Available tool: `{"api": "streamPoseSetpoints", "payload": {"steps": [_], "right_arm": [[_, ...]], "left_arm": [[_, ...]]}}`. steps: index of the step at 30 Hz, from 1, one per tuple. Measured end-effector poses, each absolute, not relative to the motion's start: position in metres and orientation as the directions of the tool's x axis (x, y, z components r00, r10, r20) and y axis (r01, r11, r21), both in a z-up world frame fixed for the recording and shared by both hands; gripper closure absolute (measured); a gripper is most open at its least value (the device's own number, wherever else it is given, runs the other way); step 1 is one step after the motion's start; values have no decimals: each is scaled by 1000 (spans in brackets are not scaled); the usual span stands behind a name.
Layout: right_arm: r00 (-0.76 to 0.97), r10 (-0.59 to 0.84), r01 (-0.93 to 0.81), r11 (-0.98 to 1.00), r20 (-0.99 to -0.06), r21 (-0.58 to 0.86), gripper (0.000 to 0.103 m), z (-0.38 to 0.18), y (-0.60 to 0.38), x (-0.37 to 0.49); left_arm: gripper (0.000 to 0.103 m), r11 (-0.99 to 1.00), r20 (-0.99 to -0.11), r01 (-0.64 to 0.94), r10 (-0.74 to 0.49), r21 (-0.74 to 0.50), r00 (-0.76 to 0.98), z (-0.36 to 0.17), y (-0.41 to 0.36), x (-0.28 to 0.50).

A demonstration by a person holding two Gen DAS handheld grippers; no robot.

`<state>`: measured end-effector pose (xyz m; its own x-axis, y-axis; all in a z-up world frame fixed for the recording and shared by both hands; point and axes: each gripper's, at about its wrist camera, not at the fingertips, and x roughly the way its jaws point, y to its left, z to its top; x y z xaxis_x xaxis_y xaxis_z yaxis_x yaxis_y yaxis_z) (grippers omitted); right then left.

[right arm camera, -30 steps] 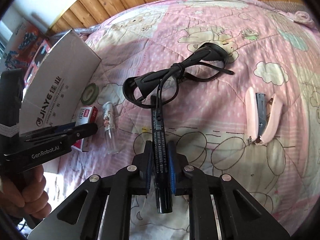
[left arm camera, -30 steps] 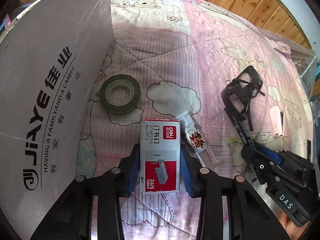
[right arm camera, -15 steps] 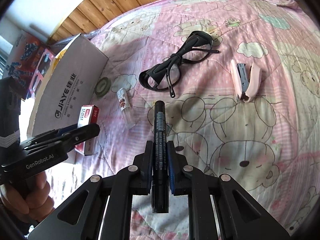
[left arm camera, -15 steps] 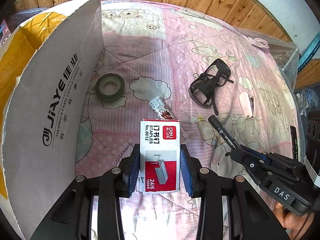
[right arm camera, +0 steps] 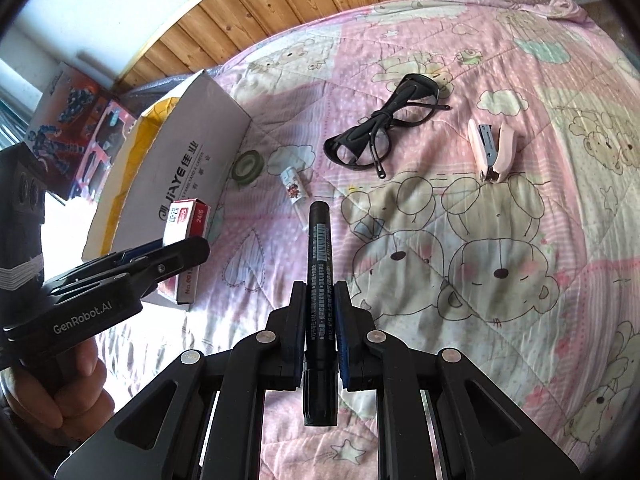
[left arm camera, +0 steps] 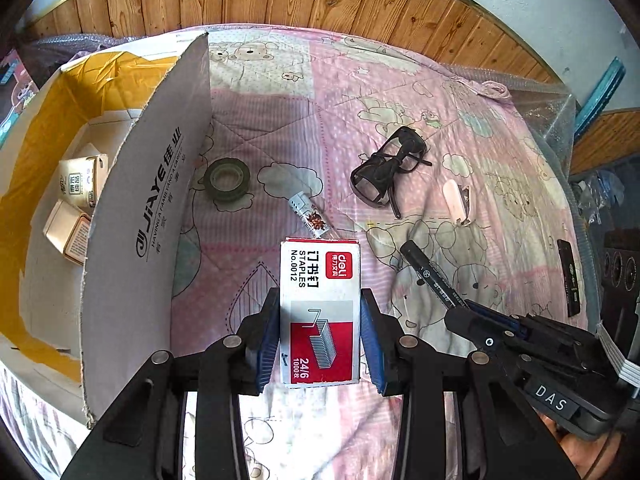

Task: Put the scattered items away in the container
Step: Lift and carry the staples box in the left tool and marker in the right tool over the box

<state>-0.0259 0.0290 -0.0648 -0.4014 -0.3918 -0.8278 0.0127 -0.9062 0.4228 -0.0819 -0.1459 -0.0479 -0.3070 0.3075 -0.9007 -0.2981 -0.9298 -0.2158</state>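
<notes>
You hold two things, one in each gripper: the staple box (left arm camera: 320, 312) sits clamped between the blue pads of your left gripper (left arm camera: 320, 340), and the black marker (right arm camera: 319, 280) is pinched between the closed-in fingers of your right gripper (right arm camera: 319, 320). Both are lifted above the quilt (right arm camera: 500, 220). The staple box is held flat, its long axis running straight out along the fingers, with the red "24/6" end nearest the camera and the "STAPLES" end pointing away. The marker also lies along its fingers, one end reaching out over the quilt toward the glasses (right arm camera: 384, 136) and the other end sticking back behind the pads. Four loose items lie on the quilt: one roll of tape (left arm camera: 227, 179) just beside the carton's wall, one small clear vial (left arm camera: 312, 220) with a printed label, one pair of black glasses with its arms folded, and one pink stapler (right arm camera: 494, 150) lying open. The single container is the white carton (left arm camera: 132, 240) marked "JiAYE", standing to your left with its yellow-lined interior open at the top. In it you can see two small packs (left arm camera: 80, 204) on the floor near the wall; I cannot tell what they are. In the right wrist view your left hand (right arm camera: 56, 400) grips the left tool's handle, and the staple box hangs close to the carton's near corner, outside the wall.
</notes>
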Motion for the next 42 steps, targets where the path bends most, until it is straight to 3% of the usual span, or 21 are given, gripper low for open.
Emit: {"api": "streamPoseSetpoints", "payload": {"steps": [6, 42], "right_arm": [[-403, -390, 44, -912, -828, 408, 89, -52, 16, -20], [-403, -493, 300, -867, -771, 398, 89, 30, -92, -31]], "left_arm": [[64, -938, -894, -311, 268, -156, -360, -28, -154, -70], [65, -955, -823, -125, 295, -269, -485, 34, -263, -62]]}}
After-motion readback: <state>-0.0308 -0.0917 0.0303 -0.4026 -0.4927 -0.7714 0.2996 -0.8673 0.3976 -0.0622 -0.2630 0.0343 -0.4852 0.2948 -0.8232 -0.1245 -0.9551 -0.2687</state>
